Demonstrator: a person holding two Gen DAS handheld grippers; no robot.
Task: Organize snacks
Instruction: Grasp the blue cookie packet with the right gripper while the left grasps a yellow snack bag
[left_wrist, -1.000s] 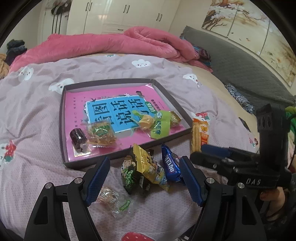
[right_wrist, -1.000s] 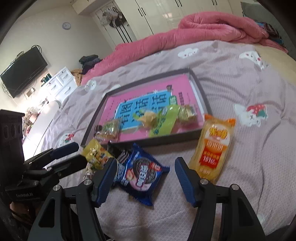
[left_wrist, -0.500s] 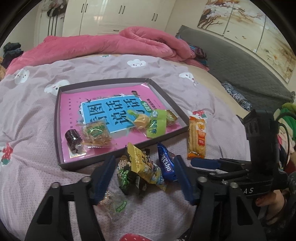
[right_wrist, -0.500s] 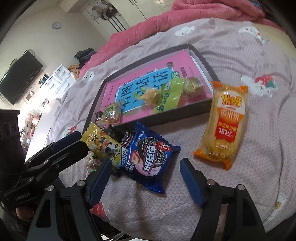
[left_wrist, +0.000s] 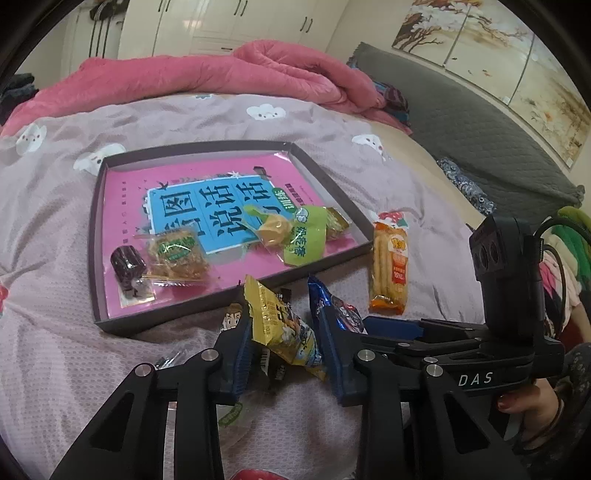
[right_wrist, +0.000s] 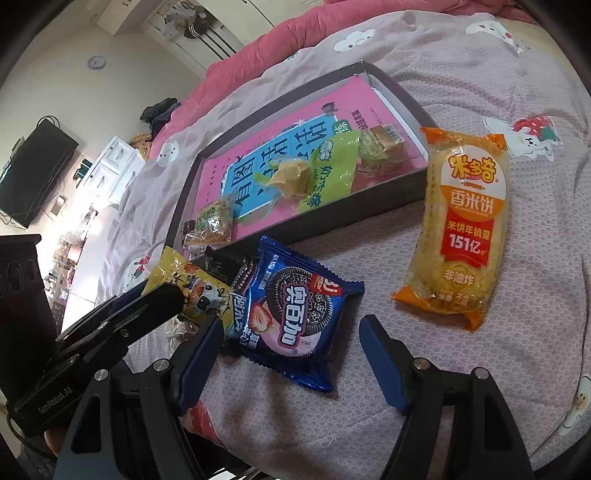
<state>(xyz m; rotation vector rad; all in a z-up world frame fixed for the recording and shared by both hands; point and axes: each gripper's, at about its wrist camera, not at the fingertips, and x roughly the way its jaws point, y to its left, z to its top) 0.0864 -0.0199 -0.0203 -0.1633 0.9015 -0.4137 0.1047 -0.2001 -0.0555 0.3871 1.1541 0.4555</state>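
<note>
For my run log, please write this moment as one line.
left gripper: closing around yellow packet | right gripper: open over blue cookie packet | tray: five snacks

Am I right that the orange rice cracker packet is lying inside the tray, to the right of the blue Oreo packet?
Not quite: the orange rice cracker packet lies on the bedspread outside the tray, against its near right corner. It is indeed right of the blue Oreo packet. The right wrist view shows this.

yellow packet (left_wrist: 280, 328), blue packet (right_wrist: 295, 314), pink book (left_wrist: 122, 188)
</note>
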